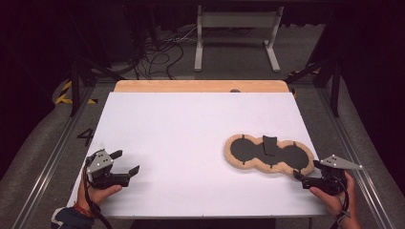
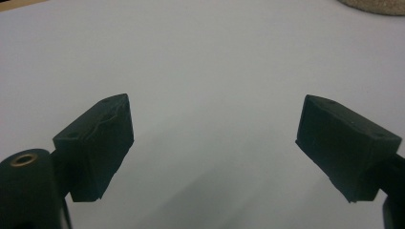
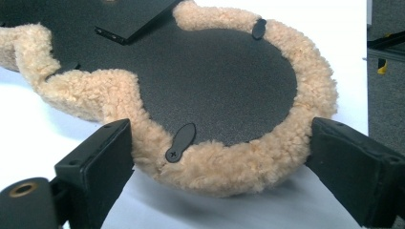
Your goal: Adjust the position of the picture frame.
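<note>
Right tool [image 1: 310, 174] released, jaws straddling the near-right fleece rim of the sheepskin pad [image 1: 269, 153] lying at the right of the counter [image 1: 191, 124], left tool [image 1: 125, 162] released over bare counter; risk: soft fleece compresses, pad slips out

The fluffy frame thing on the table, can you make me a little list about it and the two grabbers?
thing: fluffy tan picture frame, face down, black back up
shape: round lobes joined in a row
back parts: black stand flap, small turn clips
where: right part of the white table
left gripper: jaws open, nothing between them, over bare table
right gripper: jaws open, either side of the frame's fluffy end
</note>
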Demonstrator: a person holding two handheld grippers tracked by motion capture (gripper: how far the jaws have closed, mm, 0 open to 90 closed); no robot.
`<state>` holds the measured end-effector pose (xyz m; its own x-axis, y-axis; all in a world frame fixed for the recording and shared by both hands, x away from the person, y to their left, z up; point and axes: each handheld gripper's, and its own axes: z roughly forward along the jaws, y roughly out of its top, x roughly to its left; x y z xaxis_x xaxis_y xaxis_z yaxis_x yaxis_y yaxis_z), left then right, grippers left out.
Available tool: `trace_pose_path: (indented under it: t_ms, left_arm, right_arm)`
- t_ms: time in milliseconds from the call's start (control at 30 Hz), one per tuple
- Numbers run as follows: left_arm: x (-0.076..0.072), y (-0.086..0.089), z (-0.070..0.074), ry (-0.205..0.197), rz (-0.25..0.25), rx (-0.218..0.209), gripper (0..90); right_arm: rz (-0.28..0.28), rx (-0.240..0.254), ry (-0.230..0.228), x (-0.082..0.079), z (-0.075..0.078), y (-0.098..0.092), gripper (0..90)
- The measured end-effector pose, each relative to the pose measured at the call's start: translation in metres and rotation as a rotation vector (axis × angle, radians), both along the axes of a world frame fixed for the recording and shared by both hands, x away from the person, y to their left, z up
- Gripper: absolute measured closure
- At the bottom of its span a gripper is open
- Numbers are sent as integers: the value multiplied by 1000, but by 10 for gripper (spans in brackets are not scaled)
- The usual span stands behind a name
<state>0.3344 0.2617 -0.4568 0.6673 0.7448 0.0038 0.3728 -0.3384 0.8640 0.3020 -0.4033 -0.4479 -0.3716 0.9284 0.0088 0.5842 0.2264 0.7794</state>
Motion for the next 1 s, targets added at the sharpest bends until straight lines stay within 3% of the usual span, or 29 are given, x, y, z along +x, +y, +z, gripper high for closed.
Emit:
trace_pose_path:
  t_ms: [133, 467, 767, 1000]
  left_arm:
    - [-1, -3, -1, 2, -2, 13, 121]
    - [1, -1, 0, 1, -4, -1, 132]
    - [0, -6, 3, -12, -24, 7, 150]
    - [3, -9, 2, -5, -43, 20, 176]
  right_arm:
    - [0, -3, 2, 0, 0, 0, 96]
    - [-1, -21, -16, 1, 4, 4, 120]
    - [-22, 17, -14, 1, 4, 3, 133]
    - [-4, 33, -19, 4, 5, 0, 158]
